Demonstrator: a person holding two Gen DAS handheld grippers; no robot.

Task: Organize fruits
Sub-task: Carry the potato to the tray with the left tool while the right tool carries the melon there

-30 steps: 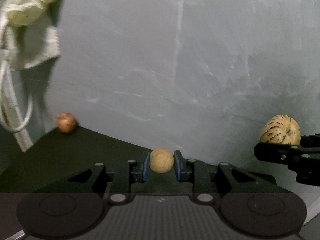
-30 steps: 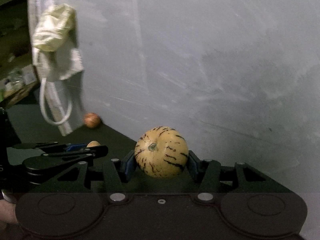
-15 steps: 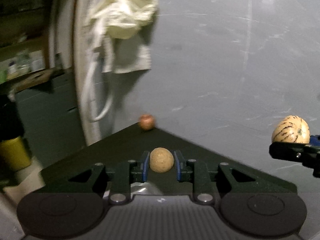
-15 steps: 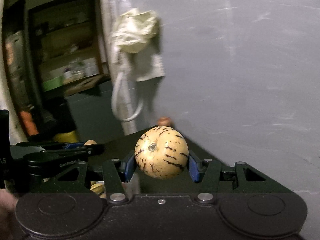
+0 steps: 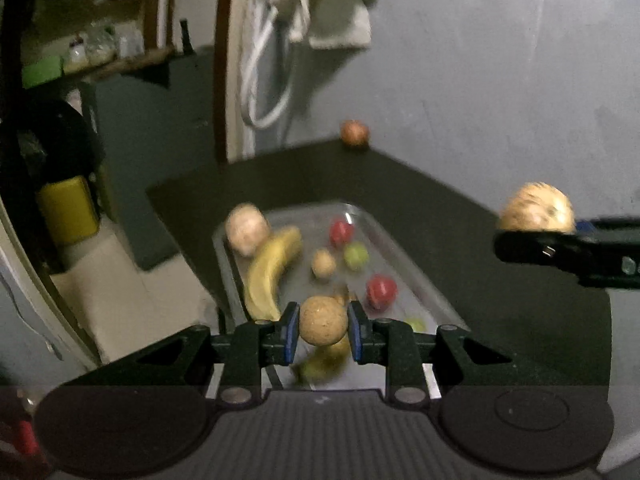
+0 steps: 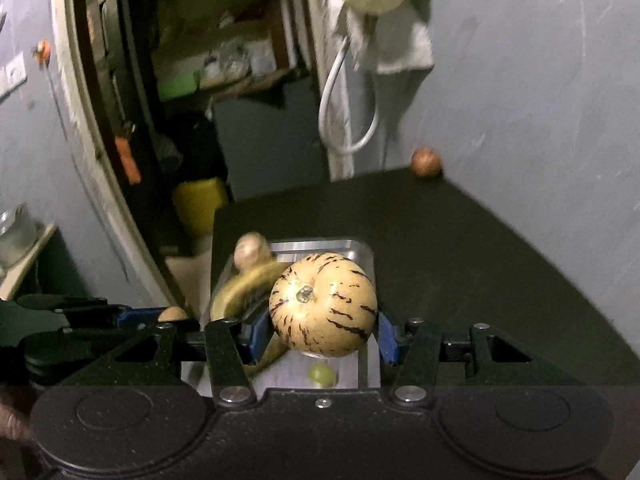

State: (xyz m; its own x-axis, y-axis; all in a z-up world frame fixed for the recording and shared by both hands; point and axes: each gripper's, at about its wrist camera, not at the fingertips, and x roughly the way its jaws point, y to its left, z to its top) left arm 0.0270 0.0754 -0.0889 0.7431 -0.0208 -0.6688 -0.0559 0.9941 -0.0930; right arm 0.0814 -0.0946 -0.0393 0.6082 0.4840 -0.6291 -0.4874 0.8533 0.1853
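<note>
My left gripper (image 5: pixel 323 322) is shut on a small tan round fruit (image 5: pixel 323 320), held above a clear tray (image 5: pixel 420 280) on the dark table (image 5: pixel 440 208). The tray holds a banana (image 5: pixel 272 268), a pale round fruit (image 5: pixel 247 230), red fruits (image 5: pixel 382 291), a green one (image 5: pixel 356 255) and a small tan one (image 5: pixel 323 264). My right gripper (image 6: pixel 323 332) is shut on a cream melon-like fruit with dark streaks (image 6: pixel 323 304), over the tray's near end (image 6: pixel 360 254). That striped fruit (image 5: pixel 536 210) shows at the right in the left wrist view. A brownish fruit (image 5: pixel 354 133) lies at the table's far corner.
A grey wall (image 5: pixel 500 80) borders the table at the right. A pale cloth and white cord (image 5: pixel 280 40) hang by a door frame. Beyond the table's left edge are a yellow container (image 5: pixel 68 208) and shelves with clutter (image 6: pixel 224 64).
Both grippers swung left with their fruits held. The tray with fruits and the table's left edge came into view; the brownish corner fruit shifted right in the frames.
</note>
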